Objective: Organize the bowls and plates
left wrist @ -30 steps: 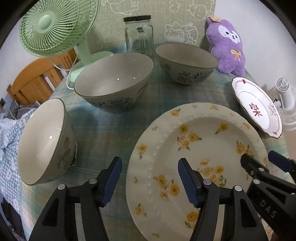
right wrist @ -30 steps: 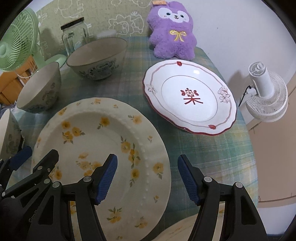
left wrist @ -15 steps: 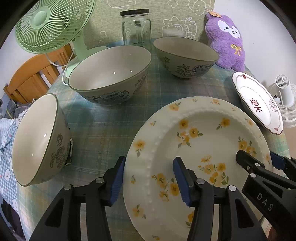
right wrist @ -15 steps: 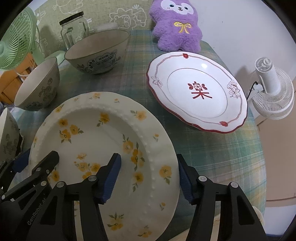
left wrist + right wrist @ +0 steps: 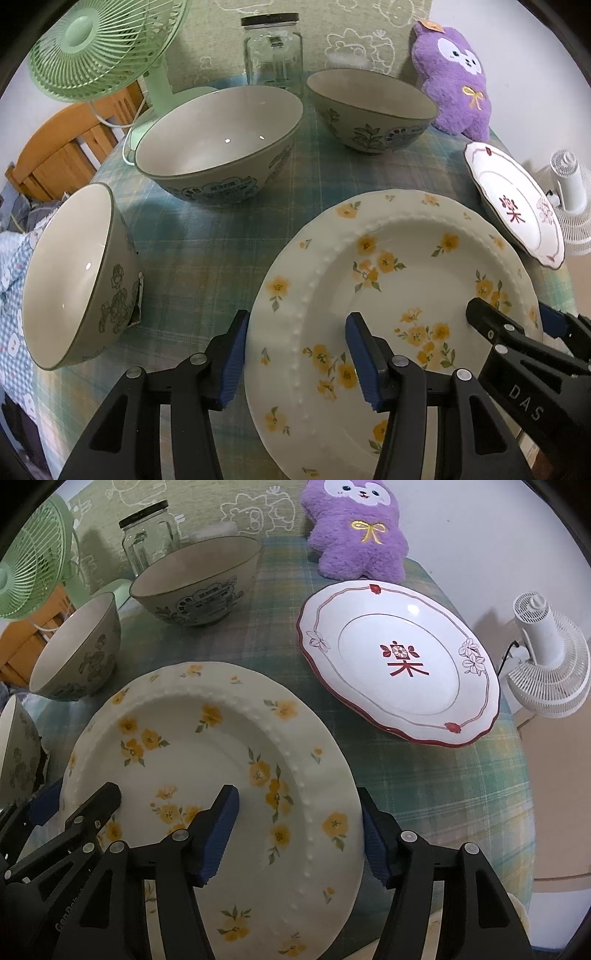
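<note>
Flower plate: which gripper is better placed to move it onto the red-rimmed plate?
Right, probably. The right gripper, jaws just opening, straddles the flower plate's rim on the side nearest the red-rimmed plate. The left gripper, jaws just closing, straddles the far rim, by a bowl.

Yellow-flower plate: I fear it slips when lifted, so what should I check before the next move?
1. Left tool straddles the yellow-flower plate at its rim: ok; its jaws have just been closing.
2. Right tool straddles the opposite rim: ok; its jaws have just been opening a little.
3. Pads clamped on the rim, both sides: not ok, neither pair looks closed on it.
4. Plate empty: ok.
5. Red-rimmed plate bare and apart: ok.
6. Nearest bowl apart from the left tool: ok.
</note>
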The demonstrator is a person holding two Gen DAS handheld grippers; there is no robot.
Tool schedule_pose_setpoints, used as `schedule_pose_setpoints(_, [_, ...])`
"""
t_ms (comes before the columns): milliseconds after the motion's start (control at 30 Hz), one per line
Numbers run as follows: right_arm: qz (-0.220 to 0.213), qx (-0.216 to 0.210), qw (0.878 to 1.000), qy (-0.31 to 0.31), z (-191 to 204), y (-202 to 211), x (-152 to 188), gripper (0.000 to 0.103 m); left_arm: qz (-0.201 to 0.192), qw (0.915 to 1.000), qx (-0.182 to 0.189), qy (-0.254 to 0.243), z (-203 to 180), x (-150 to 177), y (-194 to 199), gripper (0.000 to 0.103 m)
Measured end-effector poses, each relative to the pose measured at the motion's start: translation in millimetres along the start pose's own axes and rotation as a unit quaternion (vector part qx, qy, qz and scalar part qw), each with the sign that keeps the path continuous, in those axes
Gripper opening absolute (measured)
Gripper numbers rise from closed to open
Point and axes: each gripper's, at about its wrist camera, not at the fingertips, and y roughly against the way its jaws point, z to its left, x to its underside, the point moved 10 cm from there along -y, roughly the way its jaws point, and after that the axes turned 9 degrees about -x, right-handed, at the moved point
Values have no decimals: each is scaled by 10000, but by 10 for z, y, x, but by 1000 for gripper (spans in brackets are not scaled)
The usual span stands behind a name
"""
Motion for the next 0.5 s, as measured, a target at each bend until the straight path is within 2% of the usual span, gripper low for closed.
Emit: schedule_pose_setpoints(500, [99, -29, 9999, -14, 74, 45, 35, 66, 38, 10000, 55, 65, 103, 30, 63, 53])
